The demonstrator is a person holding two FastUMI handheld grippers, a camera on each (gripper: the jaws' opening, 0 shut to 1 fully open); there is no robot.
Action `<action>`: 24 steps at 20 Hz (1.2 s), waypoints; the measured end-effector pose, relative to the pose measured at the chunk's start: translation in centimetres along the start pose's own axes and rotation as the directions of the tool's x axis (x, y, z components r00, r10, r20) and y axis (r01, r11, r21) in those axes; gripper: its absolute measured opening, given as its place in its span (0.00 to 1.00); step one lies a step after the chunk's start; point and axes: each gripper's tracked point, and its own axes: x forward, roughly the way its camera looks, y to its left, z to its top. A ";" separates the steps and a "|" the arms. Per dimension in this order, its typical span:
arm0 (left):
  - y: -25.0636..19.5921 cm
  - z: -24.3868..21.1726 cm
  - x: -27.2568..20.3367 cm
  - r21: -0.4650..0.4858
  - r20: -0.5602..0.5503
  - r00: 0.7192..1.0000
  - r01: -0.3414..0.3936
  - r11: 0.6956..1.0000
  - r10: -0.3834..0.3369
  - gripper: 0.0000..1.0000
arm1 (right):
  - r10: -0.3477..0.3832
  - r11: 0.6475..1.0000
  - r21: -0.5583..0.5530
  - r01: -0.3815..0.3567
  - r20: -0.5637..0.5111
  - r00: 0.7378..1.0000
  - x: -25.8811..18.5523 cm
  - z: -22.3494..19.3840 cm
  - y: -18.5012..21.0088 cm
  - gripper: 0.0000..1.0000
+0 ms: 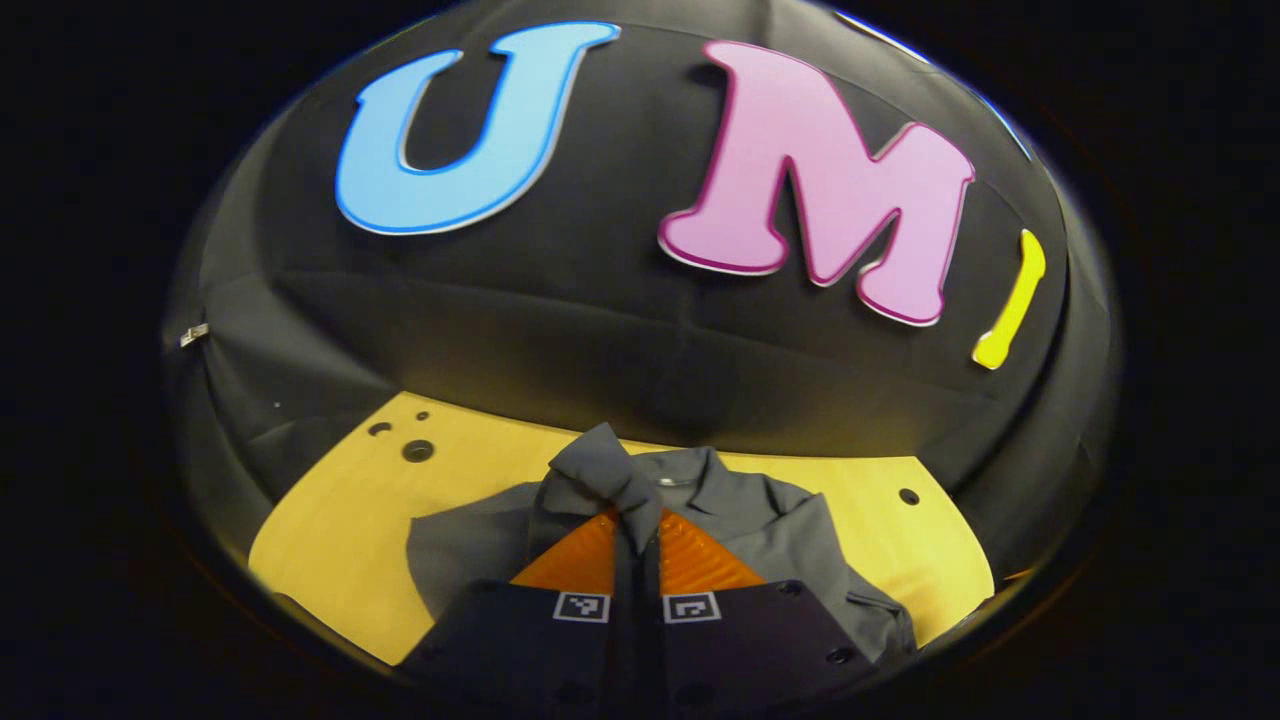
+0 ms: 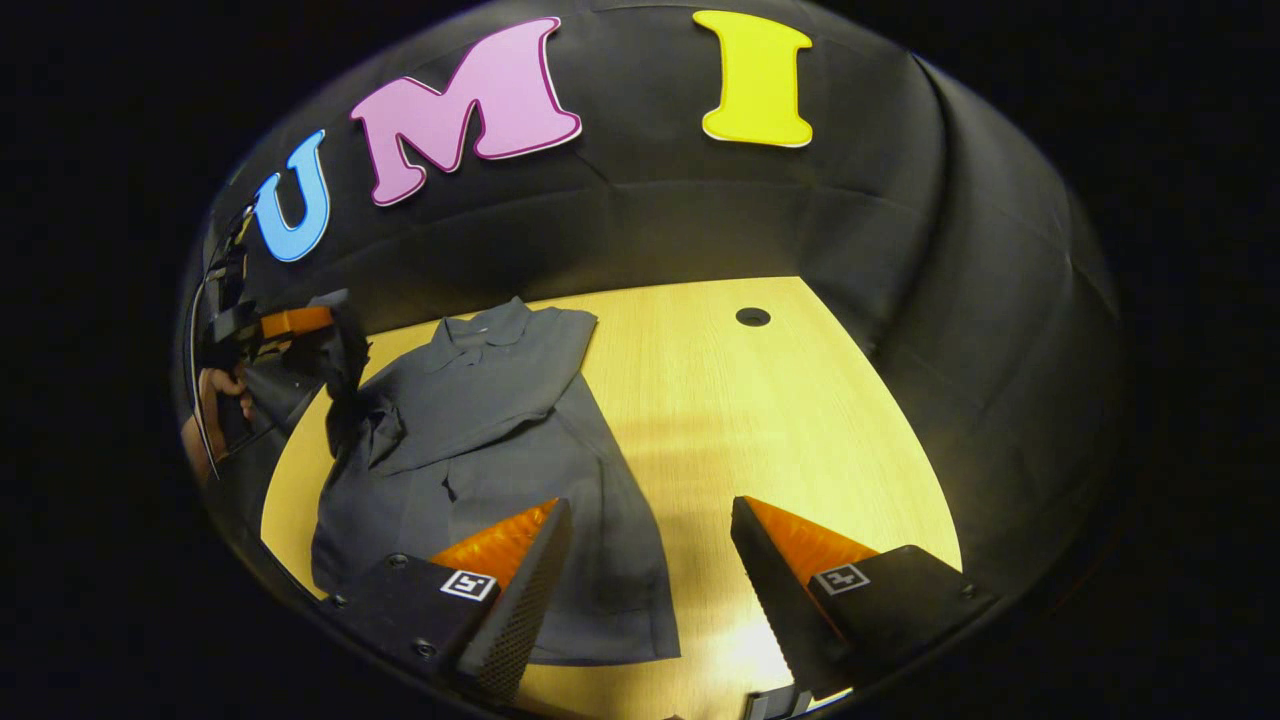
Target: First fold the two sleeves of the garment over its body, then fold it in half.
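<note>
garment (image 2: 480, 440): grey collared shirt | flat on table | one sleeve (image 1: 597, 478) lifted

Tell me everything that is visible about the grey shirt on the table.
The shirt is dark grey, of thin woven cloth as it looks, with a collar at its far end. It lies spread on the wooden table, front up, wrinkled. One sleeve already lies folded across the body. The other sleeve is lifted off the table, pinched in the left claw, which is shut on it. The right claw is open above the shirt's lower edge, not touching it.
</note>
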 end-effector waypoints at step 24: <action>-16.7 -8.4 8.9 0.063 -0.198 0.971 0.151 0.986 -0.136 0.16 | 0.098 0.995 -0.019 -0.101 -0.117 0.988 1.6 -4.4 1.3 0.99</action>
